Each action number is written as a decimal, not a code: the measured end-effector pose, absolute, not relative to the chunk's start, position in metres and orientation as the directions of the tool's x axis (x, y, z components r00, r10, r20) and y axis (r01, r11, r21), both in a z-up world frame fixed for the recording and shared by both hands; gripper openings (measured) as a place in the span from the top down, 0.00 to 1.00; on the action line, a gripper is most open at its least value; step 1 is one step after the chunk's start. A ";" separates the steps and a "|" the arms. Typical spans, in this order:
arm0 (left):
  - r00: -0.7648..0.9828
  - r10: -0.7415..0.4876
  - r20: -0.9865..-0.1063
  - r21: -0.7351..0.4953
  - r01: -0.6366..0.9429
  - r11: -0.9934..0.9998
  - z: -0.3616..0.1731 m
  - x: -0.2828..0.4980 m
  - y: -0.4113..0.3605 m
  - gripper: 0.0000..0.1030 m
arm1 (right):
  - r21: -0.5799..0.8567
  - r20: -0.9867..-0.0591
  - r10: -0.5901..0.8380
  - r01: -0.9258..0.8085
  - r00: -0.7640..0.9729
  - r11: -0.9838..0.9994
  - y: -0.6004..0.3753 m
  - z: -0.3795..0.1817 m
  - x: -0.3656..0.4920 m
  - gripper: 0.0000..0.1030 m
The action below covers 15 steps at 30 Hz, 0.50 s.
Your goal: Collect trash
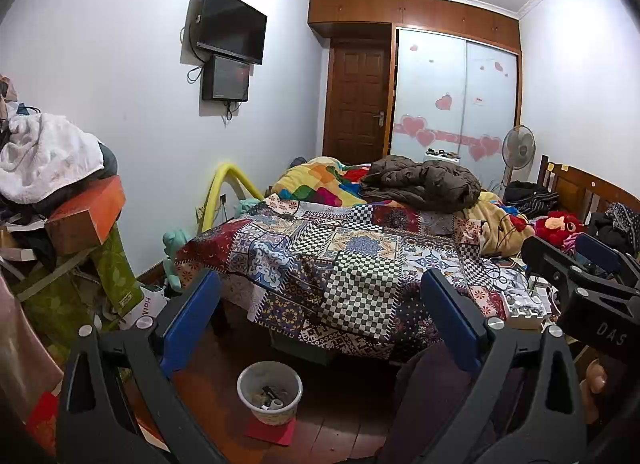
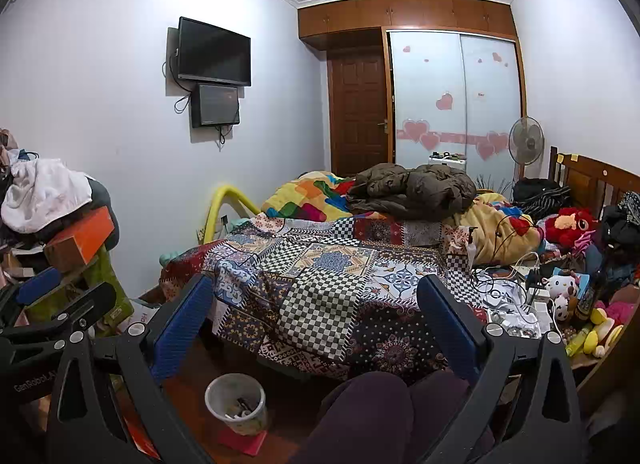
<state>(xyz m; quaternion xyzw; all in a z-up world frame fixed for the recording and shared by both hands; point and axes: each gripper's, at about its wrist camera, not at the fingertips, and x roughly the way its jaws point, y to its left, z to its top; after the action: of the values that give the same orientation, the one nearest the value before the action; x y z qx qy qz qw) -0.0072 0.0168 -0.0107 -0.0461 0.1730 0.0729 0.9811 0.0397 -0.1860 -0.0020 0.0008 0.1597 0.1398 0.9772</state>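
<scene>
Status: looks like the start, or a gap between pickups. Both claws are idle. Left gripper (image 1: 320,324) has its blue fingers spread wide with nothing between them; right gripper (image 2: 316,324) is the same, wide apart and empty. Both are held up at about bed height, side by side, aimed across the room, and neither is near any trash. The bin (image 1: 269,391) sits on the wood floor at the foot of the bed (image 1: 340,264), on a red mat (image 1: 272,430), low between the left claw's fingers in the left wrist view and just left of the person's knees (image 2: 372,412) in the right wrist view. It already holds a few bits (dark and white scraps, too small to identify), so some collection may be done, though I can't tell whether that came from this job. Left to do, as I judge it: nearly everything. The likeliest trash zone is the clutter at the right bedside (image 2: 520,304), with cables, white boxes, small bottles and toys mixed together, and I can't tell which of it is rubbish. The pile on the left (image 1: 52,192), clothes and an orange box, looks like storage rather than trash. The patchwork cover in the middle of the bed is bare of litter. Bin has plenty of room.
</scene>
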 end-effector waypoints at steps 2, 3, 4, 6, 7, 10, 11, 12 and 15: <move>0.929 0.129 -0.347 -0.066 -0.161 0.985 -0.011 -0.007 0.016 0.02 | 0.047 -0.314 0.275 -0.274 0.909 0.960 -0.186 -0.002 0.039 0.02; 0.929 0.128 -0.347 -0.065 -0.159 0.985 -0.011 -0.007 0.016 0.02 | 0.046 -0.314 0.277 -0.277 0.908 0.960 -0.187 -0.002 0.039 0.02; 0.929 0.126 -0.348 -0.065 -0.158 0.985 -0.010 -0.007 0.016 0.02 | 0.046 -0.314 0.278 -0.277 0.908 0.960 -0.188 -0.002 0.038 0.02; 0.929 0.125 -0.347 -0.065 -0.157 0.985 -0.010 -0.007 0.016 0.02 | 0.047 -0.312 0.278 -0.278 0.908 0.959 -0.187 -0.002 0.039 0.02; 0.930 0.125 -0.347 -0.064 -0.156 0.986 -0.010 -0.007 0.016 0.02 | 0.046 -0.311 0.279 -0.278 0.909 0.959 -0.187 -0.002 0.039 0.02; 0.931 0.122 -0.344 -0.060 -0.151 0.987 -0.008 -0.006 0.016 0.02 | 0.045 -0.310 0.282 -0.282 0.908 0.958 -0.188 -0.003 0.039 0.02; 0.932 0.121 -0.343 -0.059 -0.150 0.987 -0.008 -0.006 0.016 0.02 | 0.045 -0.310 0.281 -0.281 0.908 0.959 -0.188 -0.002 0.039 0.02; 0.932 0.122 -0.341 -0.058 -0.150 0.987 -0.008 -0.006 0.017 0.02 | 0.046 -0.310 0.281 -0.281 0.908 0.959 -0.188 -0.003 0.039 0.02; 0.936 0.129 -0.328 -0.053 -0.155 0.987 -0.008 -0.008 0.019 0.02 | 0.046 -0.310 0.281 -0.281 0.908 0.959 -0.189 -0.003 0.039 0.02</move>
<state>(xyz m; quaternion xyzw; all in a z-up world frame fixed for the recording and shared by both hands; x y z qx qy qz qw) -0.0082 0.0186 -0.0077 -0.0390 0.1642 0.0721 0.9830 0.0388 -0.1887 -0.0025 0.0003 0.1587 0.1437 0.9768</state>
